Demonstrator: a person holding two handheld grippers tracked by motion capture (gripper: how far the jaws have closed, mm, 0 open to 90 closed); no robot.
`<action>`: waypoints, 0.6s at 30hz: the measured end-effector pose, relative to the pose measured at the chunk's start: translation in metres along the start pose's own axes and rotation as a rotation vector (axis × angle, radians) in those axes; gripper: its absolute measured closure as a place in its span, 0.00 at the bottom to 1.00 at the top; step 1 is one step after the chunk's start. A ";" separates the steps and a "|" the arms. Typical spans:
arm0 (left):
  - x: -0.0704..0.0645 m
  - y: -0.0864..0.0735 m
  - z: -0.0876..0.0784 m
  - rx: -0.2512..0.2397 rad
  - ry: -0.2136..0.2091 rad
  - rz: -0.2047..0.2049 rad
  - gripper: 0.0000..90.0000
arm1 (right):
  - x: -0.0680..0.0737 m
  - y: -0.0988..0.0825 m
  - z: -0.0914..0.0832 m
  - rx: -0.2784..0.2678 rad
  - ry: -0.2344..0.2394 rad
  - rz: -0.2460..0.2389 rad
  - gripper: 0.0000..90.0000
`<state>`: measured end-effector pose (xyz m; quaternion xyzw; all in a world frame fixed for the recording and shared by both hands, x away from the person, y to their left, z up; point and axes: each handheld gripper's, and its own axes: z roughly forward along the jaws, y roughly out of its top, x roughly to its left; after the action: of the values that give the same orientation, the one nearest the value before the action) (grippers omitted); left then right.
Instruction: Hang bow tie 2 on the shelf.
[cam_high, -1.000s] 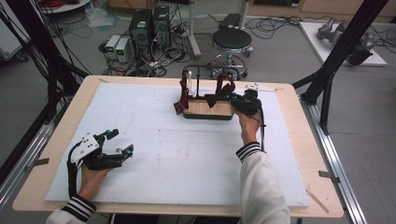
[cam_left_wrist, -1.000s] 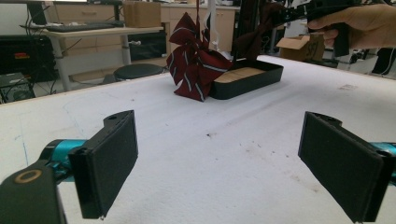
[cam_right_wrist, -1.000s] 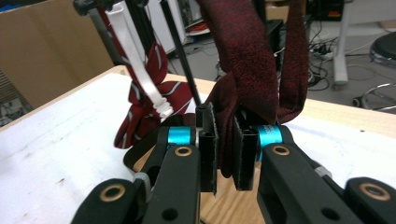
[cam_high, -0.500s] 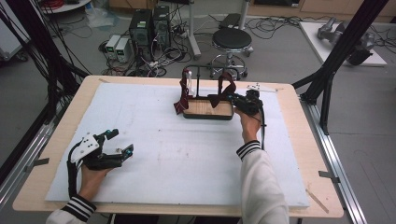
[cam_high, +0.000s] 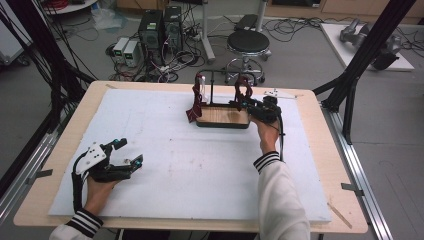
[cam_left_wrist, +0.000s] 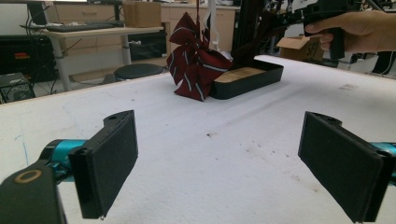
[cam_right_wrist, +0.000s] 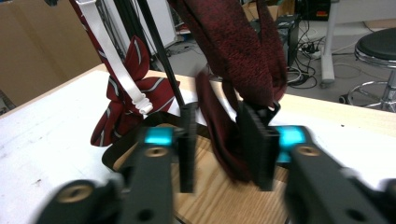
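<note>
A black rack stands on a tray with a wooden floor (cam_high: 222, 117) at the table's far middle. A striped red bow tie (cam_high: 196, 105) on a white strap (cam_right_wrist: 112, 51) hangs at its left. A dark red tie (cam_high: 243, 90) hangs at its right. My right gripper (cam_high: 245, 103) is at the dark tie (cam_right_wrist: 238, 51). Its jaws have just been opening and now stand a little apart, open, with a fold of the dark fabric loose between them (cam_right_wrist: 222, 144). My left gripper (cam_high: 127, 152) rests wide open on the white mat at the near left, with nothing between its pads (cam_left_wrist: 224, 163).
The white mat (cam_high: 200, 165) covers most of the wooden table. Beyond the far edge stand a black stool (cam_high: 248, 42) and computer boxes with cables (cam_high: 160, 30). Black frame posts (cam_high: 360, 65) rise at the right and left corners.
</note>
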<state>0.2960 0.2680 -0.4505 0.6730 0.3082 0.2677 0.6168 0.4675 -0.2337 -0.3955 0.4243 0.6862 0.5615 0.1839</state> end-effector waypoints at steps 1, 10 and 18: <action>0.000 0.000 0.000 0.000 0.000 0.000 0.14 | 0.000 0.000 0.000 0.004 -0.004 0.003 0.64; 0.000 0.000 0.000 -0.003 -0.005 -0.002 0.14 | 0.012 0.007 -0.011 0.023 -0.051 -0.041 0.13; 0.000 0.000 0.000 -0.012 -0.012 -0.003 0.14 | 0.030 0.008 -0.050 -0.052 -0.028 -0.111 0.12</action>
<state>0.2960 0.2685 -0.4510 0.6704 0.3038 0.2646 0.6231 0.4174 -0.2408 -0.3661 0.3885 0.6911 0.5621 0.2355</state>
